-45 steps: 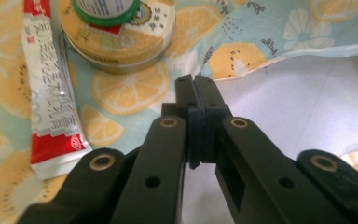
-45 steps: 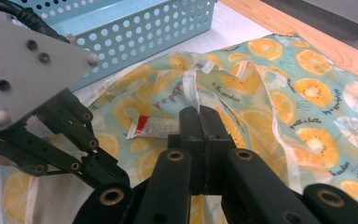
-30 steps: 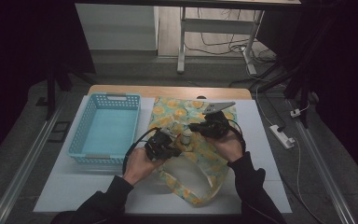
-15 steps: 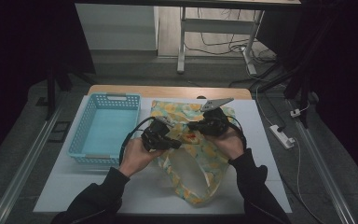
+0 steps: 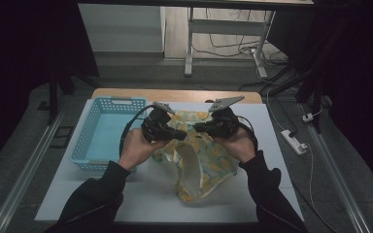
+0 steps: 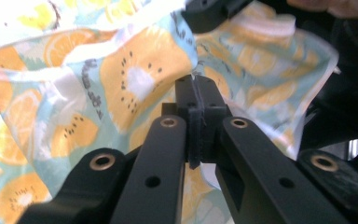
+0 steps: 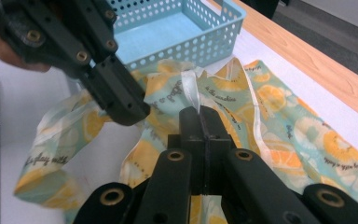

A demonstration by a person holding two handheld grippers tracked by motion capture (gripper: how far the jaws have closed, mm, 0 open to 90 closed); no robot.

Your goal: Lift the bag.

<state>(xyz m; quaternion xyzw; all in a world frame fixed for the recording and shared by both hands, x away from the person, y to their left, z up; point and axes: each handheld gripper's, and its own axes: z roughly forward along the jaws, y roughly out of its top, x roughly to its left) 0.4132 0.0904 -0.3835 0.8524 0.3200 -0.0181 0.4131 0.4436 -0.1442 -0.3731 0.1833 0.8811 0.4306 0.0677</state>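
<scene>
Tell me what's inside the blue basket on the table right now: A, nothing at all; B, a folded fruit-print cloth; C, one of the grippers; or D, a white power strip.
A: in the high view the basket shows only its bare blue floor, while the fruit-print cloth lies beside it on the table, pinched by the left gripper and the right gripper.

Black tongs (image 5: pixel 188 131), dark sleeves (image 5: pixel 93 194)
</scene>
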